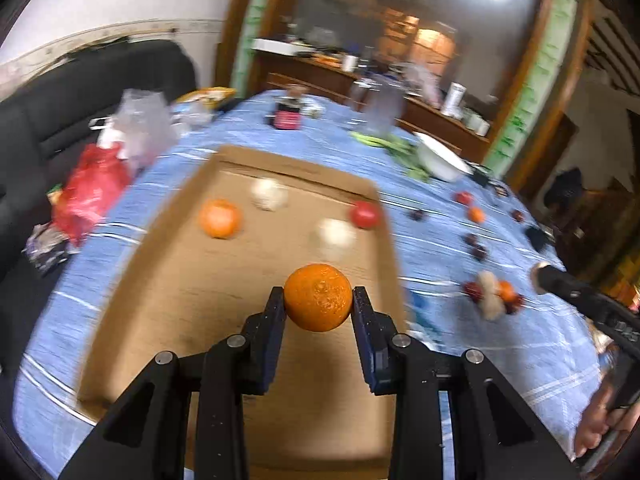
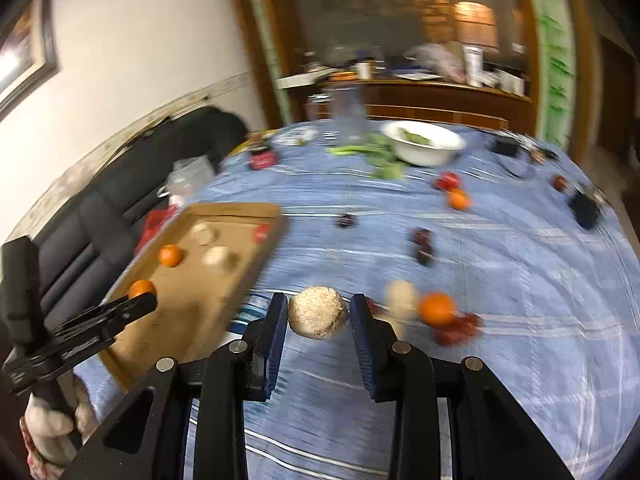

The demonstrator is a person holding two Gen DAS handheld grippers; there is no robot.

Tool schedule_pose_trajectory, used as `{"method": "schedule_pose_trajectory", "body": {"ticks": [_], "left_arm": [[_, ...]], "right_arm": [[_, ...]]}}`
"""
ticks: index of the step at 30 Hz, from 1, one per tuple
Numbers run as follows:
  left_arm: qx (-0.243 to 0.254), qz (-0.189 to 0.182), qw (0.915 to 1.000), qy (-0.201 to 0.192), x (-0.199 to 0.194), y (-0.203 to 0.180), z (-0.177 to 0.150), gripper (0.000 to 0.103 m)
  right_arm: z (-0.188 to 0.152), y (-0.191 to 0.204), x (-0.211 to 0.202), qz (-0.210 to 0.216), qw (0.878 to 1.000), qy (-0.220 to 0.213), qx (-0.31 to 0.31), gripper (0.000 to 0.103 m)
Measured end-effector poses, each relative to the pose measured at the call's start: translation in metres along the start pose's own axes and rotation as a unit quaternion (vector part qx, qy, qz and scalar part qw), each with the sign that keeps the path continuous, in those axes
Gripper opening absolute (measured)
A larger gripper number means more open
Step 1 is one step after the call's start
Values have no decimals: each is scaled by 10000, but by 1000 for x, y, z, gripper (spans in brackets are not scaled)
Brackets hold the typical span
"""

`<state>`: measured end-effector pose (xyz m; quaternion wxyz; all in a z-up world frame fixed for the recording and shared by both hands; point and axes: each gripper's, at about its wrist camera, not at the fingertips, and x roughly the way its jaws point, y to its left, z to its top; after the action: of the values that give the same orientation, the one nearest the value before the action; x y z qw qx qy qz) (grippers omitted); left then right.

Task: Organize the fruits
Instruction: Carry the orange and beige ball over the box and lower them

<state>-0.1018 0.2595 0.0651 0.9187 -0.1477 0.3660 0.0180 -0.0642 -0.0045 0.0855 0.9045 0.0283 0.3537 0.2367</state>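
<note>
My left gripper [image 1: 318,298] is shut on an orange [image 1: 318,297] and holds it above the cardboard tray [image 1: 168,280]. In the tray lie another orange [image 1: 220,218], two pale round fruits [image 1: 270,194] and a red fruit [image 1: 364,214]. My right gripper [image 2: 319,312] is shut on a rough tan round fruit [image 2: 318,312] above the blue cloth, right of the tray [image 2: 240,280]. Loose fruit lies on the cloth: an orange [image 2: 437,309], a pale fruit [image 2: 401,298], dark red fruits [image 2: 424,242]. The left gripper with its orange [image 2: 141,289] shows at the left of the right wrist view.
A white bowl [image 2: 424,144] with greens and a clear jar [image 2: 350,116] stand at the far side of the table. Red and clear plastic bags [image 1: 94,188] lie left of the tray. A black sofa [image 1: 48,104] runs along the left. Small black items [image 2: 584,208] sit at the right edge.
</note>
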Motion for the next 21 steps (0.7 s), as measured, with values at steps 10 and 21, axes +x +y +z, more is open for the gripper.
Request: {"method": "schedule_pose_trajectory", "body": {"ticks": [10, 21], "left_arm": [[84, 456, 9984, 322, 25, 47, 42, 32], [189, 497, 9914, 1196, 81, 44, 41, 32]], "right_arm": [[34, 97, 83, 561, 9938, 529, -797, 35], [17, 115, 154, 379, 9864, 1201, -1055, 35]]}}
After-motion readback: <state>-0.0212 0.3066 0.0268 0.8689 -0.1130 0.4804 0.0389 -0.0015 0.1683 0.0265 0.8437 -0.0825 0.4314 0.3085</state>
